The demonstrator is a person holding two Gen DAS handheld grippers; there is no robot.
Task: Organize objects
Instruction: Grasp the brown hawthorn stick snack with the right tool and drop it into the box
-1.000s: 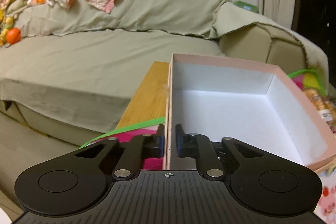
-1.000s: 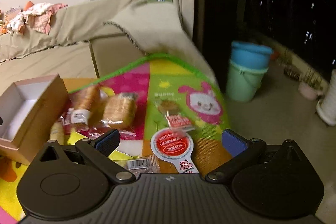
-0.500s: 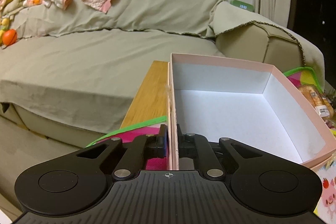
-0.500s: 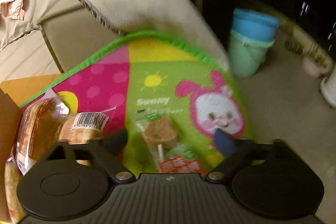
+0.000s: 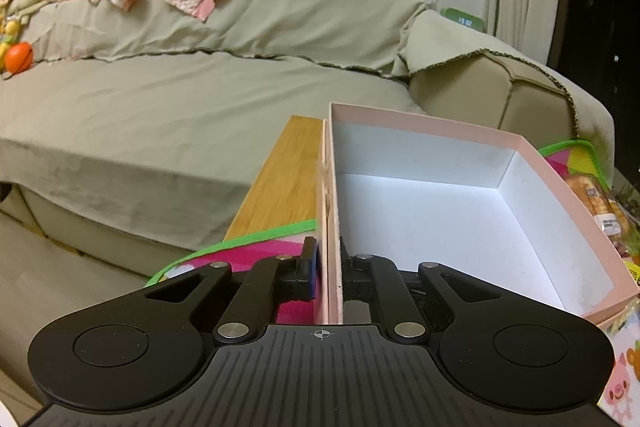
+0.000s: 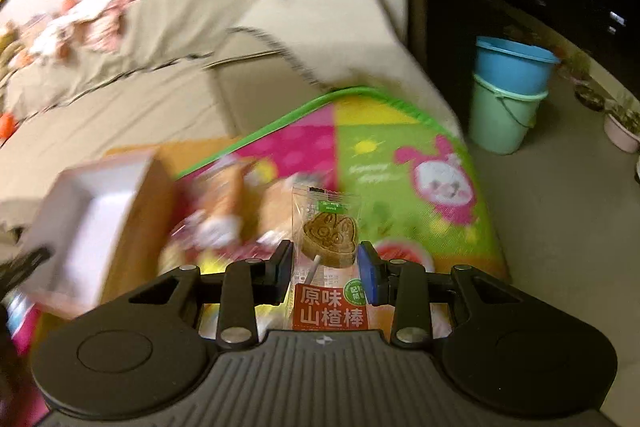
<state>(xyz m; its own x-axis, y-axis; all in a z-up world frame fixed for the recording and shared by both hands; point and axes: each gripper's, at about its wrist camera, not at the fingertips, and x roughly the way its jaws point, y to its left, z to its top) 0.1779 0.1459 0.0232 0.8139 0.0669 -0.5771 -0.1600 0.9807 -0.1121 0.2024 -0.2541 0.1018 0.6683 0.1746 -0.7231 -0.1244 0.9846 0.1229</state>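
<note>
A pink cardboard box point(image 5: 420, 151) with a white, empty inside sits on the colourful play mat. My left gripper point(image 5: 330, 259) is shut on its near left wall, one finger outside and one inside. In the right wrist view, a clear packet with a brown lollipop point(image 6: 328, 227) and a red label stands upright between the fingers of my right gripper point(image 6: 326, 263). Those jaws are closing, the pads press its sides, and it hangs above the mat point(image 6: 384, 163). The same box point(image 6: 92, 211) shows blurred at the left.
Wrapped bread packs point(image 6: 228, 203) lie on the mat between box and lollipop, also seen as bread packs point(image 5: 600, 203) right of the box. A wooden tabletop point(image 5: 288, 183) edges the mat, with a covered sofa point(image 5: 160, 115) behind. Stacked buckets point(image 6: 508, 95) stand on the floor at right.
My right gripper went from wide open over the mat to closed around the lollipop packet, then rose with it. My left gripper closed fully onto the box wall and stayed put.
</note>
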